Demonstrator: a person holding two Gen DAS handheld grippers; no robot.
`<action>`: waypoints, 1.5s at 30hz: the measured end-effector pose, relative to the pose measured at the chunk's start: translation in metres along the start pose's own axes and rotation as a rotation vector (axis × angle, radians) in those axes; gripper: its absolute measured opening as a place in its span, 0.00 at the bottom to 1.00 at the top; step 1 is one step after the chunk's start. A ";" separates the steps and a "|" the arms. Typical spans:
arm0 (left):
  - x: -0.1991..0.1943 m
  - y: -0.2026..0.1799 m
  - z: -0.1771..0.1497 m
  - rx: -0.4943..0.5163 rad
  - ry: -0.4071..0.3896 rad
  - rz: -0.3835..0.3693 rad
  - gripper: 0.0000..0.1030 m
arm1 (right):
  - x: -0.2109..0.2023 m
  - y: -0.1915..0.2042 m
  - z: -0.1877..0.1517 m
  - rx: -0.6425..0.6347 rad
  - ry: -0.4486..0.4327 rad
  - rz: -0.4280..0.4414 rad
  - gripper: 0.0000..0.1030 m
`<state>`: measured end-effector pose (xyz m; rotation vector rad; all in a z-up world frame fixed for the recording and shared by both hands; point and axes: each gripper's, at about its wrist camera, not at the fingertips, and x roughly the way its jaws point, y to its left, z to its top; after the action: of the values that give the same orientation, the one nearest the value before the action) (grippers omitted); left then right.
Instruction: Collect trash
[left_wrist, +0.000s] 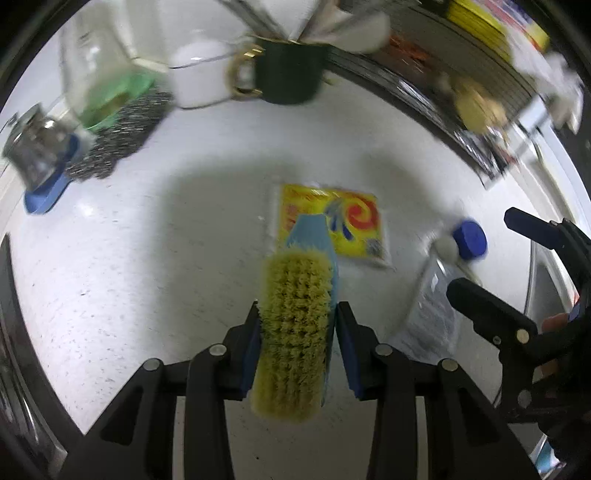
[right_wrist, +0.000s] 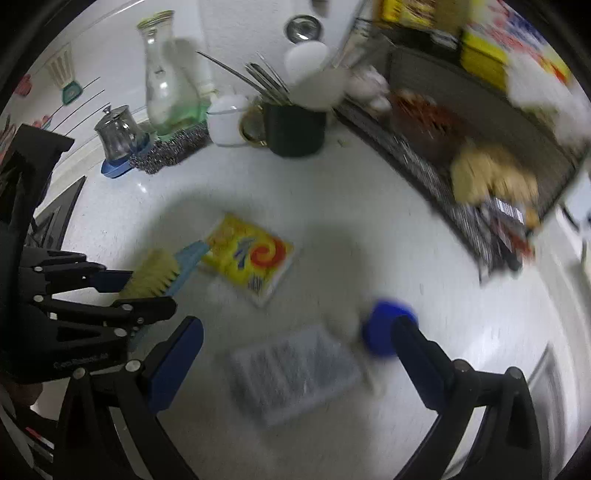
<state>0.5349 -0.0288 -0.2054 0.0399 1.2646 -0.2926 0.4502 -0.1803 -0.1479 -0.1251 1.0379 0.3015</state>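
Note:
My left gripper (left_wrist: 297, 314) is shut on a scrub brush (left_wrist: 295, 332) with yellow-green bristles and a light blue back, held above the white counter; it also shows in the right wrist view (right_wrist: 159, 275). A yellow snack wrapper (left_wrist: 332, 225) with a red swirl lies flat just beyond the brush and shows in the right wrist view (right_wrist: 251, 254). A crushed clear plastic bottle (right_wrist: 291, 373) with a blue cap (right_wrist: 386, 326) lies on the counter. My right gripper (right_wrist: 299, 354) is open, its fingers on either side of the bottle. The bottle shows in the left wrist view (left_wrist: 436, 306).
At the back stand a dark green mug (right_wrist: 295, 129) with cutlery, a white pot (right_wrist: 227, 120), a glass carafe (right_wrist: 166, 81), a steel scourer (right_wrist: 170, 149) and a glass jar on a blue dish (right_wrist: 118, 136). A wire rack (right_wrist: 480, 155) with packets runs along the right.

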 end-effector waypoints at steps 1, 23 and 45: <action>-0.002 0.004 0.001 -0.019 -0.012 0.006 0.35 | 0.004 0.001 0.006 -0.025 -0.001 0.009 0.98; 0.017 0.056 0.005 -0.138 -0.003 0.131 0.35 | 0.112 0.059 0.054 -0.554 0.139 0.255 0.98; 0.033 0.043 -0.021 -0.118 0.019 0.138 0.35 | 0.084 0.063 0.020 -0.480 0.060 0.296 0.37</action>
<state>0.5340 0.0099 -0.2484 0.0289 1.2895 -0.0985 0.4876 -0.1000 -0.2075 -0.4164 1.0276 0.8190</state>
